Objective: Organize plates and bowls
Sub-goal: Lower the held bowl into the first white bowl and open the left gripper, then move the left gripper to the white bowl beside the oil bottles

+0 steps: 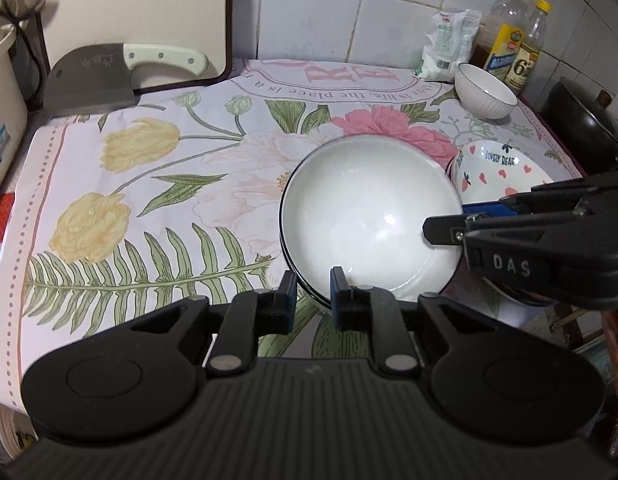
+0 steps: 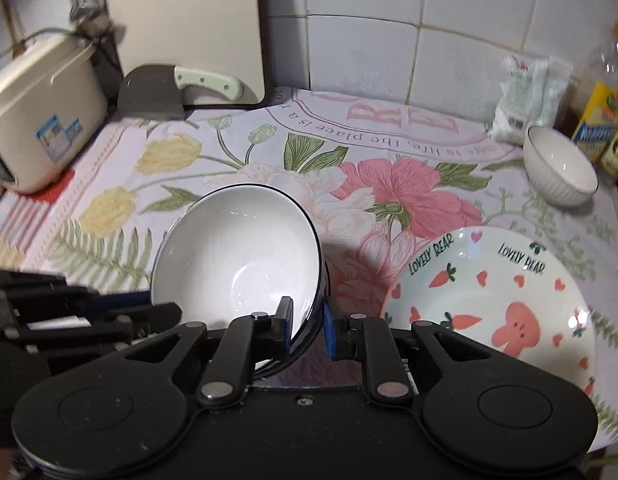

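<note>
A white bowl with a dark rim (image 1: 369, 220) (image 2: 237, 256) is tilted above the flowered cloth. My left gripper (image 1: 313, 300) is shut on its near rim. My right gripper (image 2: 307, 326) is shut on its right rim, one finger inside, one outside; it shows in the left wrist view (image 1: 445, 230). A "Lovely Bear" plate (image 2: 497, 300) (image 1: 501, 168) lies to the right of the bowl. A small ribbed white bowl (image 2: 561, 166) (image 1: 485, 92) stands at the back right.
A cleaver (image 1: 89, 80) leans on a cutting board (image 1: 141, 12) at the back left. A beige cooker (image 2: 37, 120) is at the left. A packet (image 1: 449, 46), oil bottles (image 1: 505, 36) and a dark pot (image 1: 581, 116) line the right back.
</note>
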A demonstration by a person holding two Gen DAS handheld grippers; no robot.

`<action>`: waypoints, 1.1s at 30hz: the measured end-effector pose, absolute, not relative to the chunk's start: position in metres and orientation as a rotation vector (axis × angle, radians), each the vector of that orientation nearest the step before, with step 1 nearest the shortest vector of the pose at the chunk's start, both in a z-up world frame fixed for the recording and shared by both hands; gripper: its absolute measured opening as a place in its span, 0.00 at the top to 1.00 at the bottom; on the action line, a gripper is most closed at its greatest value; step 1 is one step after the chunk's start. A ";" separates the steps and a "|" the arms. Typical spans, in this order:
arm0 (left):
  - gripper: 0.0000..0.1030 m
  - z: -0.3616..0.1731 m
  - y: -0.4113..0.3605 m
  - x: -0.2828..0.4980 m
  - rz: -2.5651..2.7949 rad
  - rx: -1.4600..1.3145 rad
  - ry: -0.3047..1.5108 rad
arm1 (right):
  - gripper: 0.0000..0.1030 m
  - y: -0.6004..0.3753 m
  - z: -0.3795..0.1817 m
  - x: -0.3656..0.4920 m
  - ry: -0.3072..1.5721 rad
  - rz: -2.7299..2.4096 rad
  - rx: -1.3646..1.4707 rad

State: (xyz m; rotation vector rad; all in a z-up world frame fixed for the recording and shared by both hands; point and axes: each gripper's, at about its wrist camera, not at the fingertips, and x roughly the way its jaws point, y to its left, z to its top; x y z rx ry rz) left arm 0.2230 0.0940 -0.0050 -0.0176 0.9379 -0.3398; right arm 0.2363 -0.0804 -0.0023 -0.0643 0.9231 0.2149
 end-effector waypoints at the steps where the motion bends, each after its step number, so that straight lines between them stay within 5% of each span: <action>1: 0.84 -0.004 0.093 0.221 -0.338 -0.008 0.930 | 0.79 -0.081 -0.003 0.234 0.912 0.221 -0.070; 11: 0.69 0.020 0.097 0.196 -0.353 0.037 0.867 | 0.68 -0.093 0.010 0.198 0.767 0.289 -0.165; 21: 0.55 0.051 0.087 0.150 -0.400 0.133 0.809 | 0.42 -0.109 0.040 0.137 0.672 0.257 -0.275; 33: 0.46 0.081 0.061 0.111 -0.469 0.180 0.766 | 0.35 -0.149 0.058 0.092 0.625 0.220 -0.280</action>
